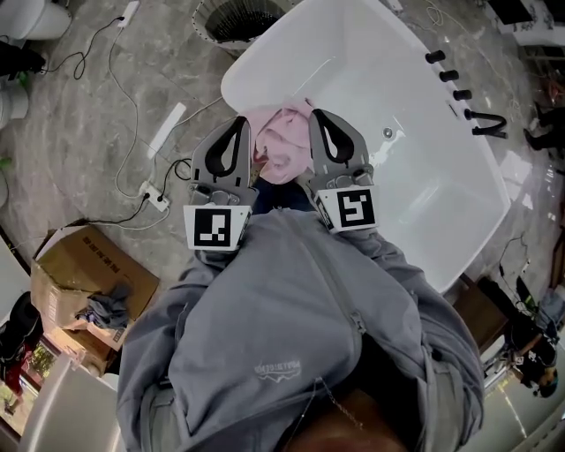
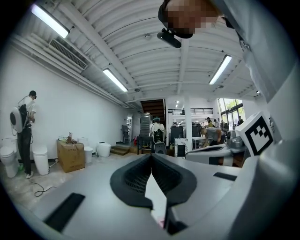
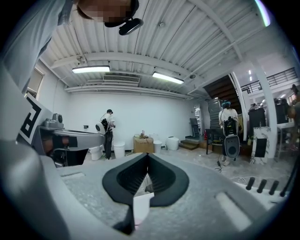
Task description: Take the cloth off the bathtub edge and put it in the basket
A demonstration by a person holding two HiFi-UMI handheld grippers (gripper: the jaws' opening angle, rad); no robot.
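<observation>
A crumpled pink cloth (image 1: pixel 282 146) lies on the near edge of the white bathtub (image 1: pixel 371 79). A dark round basket (image 1: pixel 237 18) stands on the floor past the tub's left end. Both grippers are held close to the person's chest, side by side above the cloth, jaws pointing away. My left gripper (image 1: pixel 238 125) hangs over the cloth's left side and my right gripper (image 1: pixel 320 119) over its right side. Each is shut with nothing between its jaws. The left gripper view (image 2: pixel 151 158) and the right gripper view (image 3: pixel 148 158) show closed pads against the room beyond.
An open cardboard box (image 1: pixel 84 274) holding a grey rag sits on the floor at the left. A power strip (image 1: pixel 155 196) and cables lie on the marble floor. Black tap fittings (image 1: pixel 459 93) stand on the tub's far rim. People and toilets (image 2: pixel 41 159) are in the background.
</observation>
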